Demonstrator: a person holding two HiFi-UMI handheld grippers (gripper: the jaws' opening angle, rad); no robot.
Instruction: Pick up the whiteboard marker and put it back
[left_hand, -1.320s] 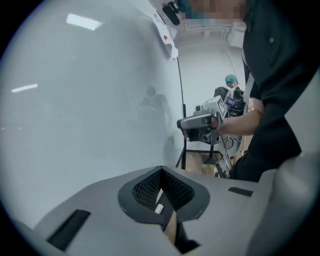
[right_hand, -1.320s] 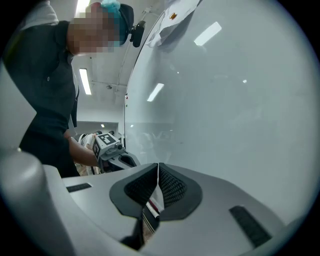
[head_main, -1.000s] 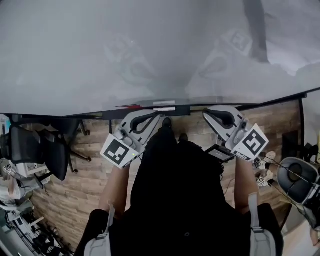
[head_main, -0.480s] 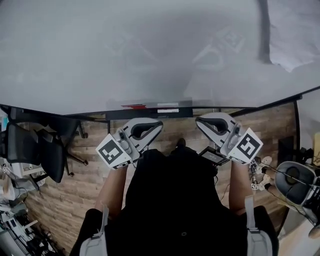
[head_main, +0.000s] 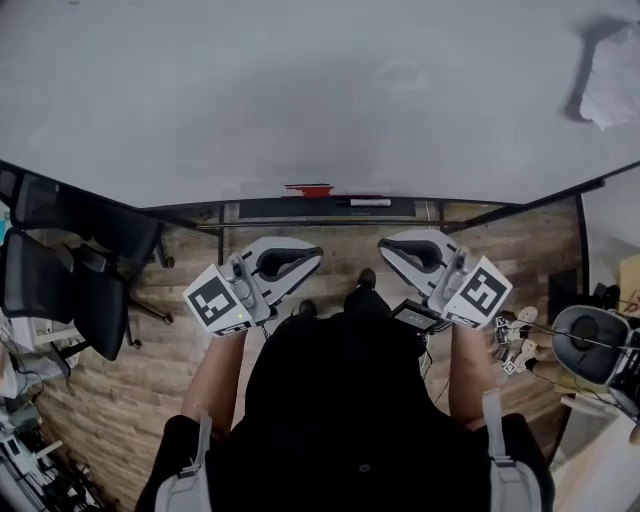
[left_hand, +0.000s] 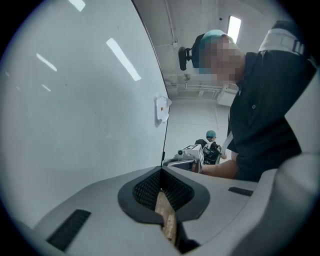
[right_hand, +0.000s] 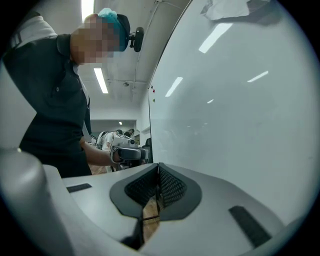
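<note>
Nearest, the grey left gripper (head_main: 312, 254) and the grey right gripper (head_main: 385, 246) are held level, each with its jaws pressed together on nothing. Beyond them, a slim red whiteboard marker (head_main: 308, 188) is seen lying lengthwise along the dark tray (head_main: 260, 208) at the lower edge of the white board (head_main: 300, 90). The left gripper is judged the nearer to it.

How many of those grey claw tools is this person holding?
2. The left gripper is at the head view's left, the right gripper at its right; both shut and empty, tips facing each other.
</note>
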